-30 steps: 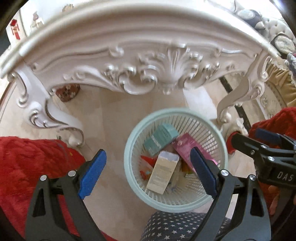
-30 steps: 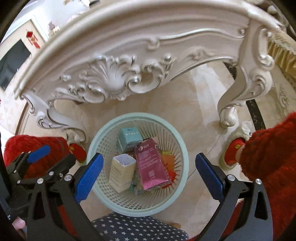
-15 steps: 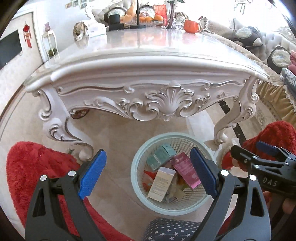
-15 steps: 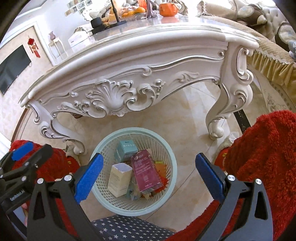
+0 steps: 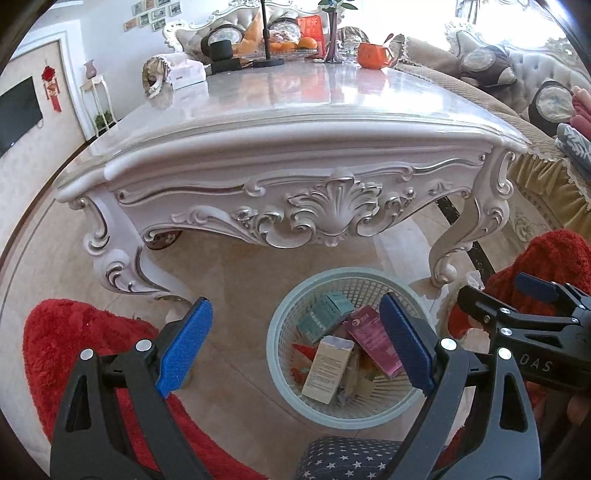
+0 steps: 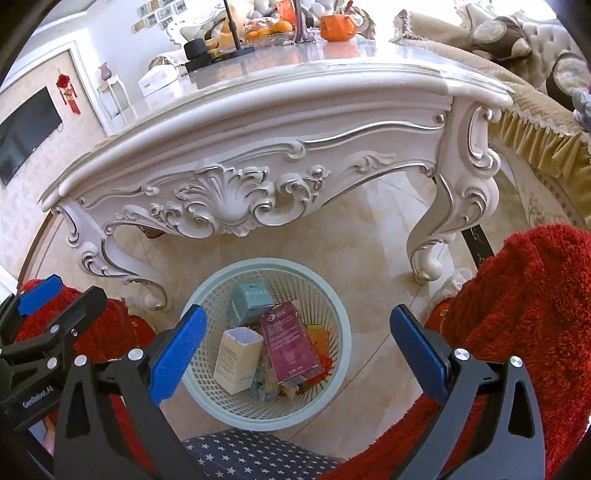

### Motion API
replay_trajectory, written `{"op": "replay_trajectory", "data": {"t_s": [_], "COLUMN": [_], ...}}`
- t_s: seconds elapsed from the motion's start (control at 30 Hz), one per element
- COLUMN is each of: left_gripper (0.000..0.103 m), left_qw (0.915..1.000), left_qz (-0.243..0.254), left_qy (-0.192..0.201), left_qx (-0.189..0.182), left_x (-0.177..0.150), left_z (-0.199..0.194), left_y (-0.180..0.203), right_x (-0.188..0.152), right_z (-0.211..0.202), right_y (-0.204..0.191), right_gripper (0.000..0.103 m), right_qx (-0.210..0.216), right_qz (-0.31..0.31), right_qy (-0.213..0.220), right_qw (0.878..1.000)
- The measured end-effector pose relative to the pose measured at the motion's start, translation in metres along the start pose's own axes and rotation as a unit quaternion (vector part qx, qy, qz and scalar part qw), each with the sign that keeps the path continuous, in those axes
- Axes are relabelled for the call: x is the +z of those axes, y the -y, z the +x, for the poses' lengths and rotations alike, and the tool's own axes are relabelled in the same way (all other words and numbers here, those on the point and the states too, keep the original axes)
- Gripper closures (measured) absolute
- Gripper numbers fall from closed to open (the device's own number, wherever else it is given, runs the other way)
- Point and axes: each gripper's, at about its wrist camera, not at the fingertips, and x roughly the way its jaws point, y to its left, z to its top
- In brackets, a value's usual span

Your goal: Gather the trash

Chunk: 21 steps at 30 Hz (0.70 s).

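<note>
Trash at the basket [image 6: 343,325] bottom lies buried under boxes [image 6: 236,360]; a starred cushion [image 6: 255,458] is cut off at 6 o'clock.

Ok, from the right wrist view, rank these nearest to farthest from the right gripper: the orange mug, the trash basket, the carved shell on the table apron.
From the right gripper, jaws open:
1. Trash basket: on the floor directly below and ahead, between the jaws.
2. Carved shell: on the table apron, above the basket, slightly left.
3. Orange mug: on the tabletop's far end, top centre.
</note>
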Motion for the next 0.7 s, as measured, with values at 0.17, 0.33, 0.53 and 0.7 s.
{"op": "replay_trajectory", "data": {"t_s": [0.17, 0.33, 0.53, 0.7], "left_gripper": [0.014, 0.014, 0.014, 0.014], "left_qw": [0.9999, 0.9999, 0.9998, 0.9999], "left_qz": [-0.006, -0.004, -0.011, -0.005], "left_qy": [-0.001, -0.007, -0.011, -0.008], "left_qx": [-0.010, -0.013, -0.011, -0.008], "left_x": [-0.0004, -0.0013, -0.0018, -0.0010], "left_z": [0.0016, 0.0068, 0.0086, 0.0072], "left_y": [-0.0024, 0.0002, -0.0031, -0.0007], "right_x": [-0.0011, -0.0011, -0.0010, -0.0015], "right_z": [0.0011, -0.0005, 0.0006, 0.0008], "right_y": [-0.0056, -0.0031, -0.0008, -0.0026], "right_gripper": [0.008, 0.008, 0.008, 0.008], "right_qx": [-0.007, -0.015, -0.017, -0.017], "right_qz": [-0.013, -0.009, -0.005, -0.012], "right_qy": [-0.001, 0.006, 0.005, 0.005], "right_qw": [1.000, 1.000, 1.000, 1.000]}}
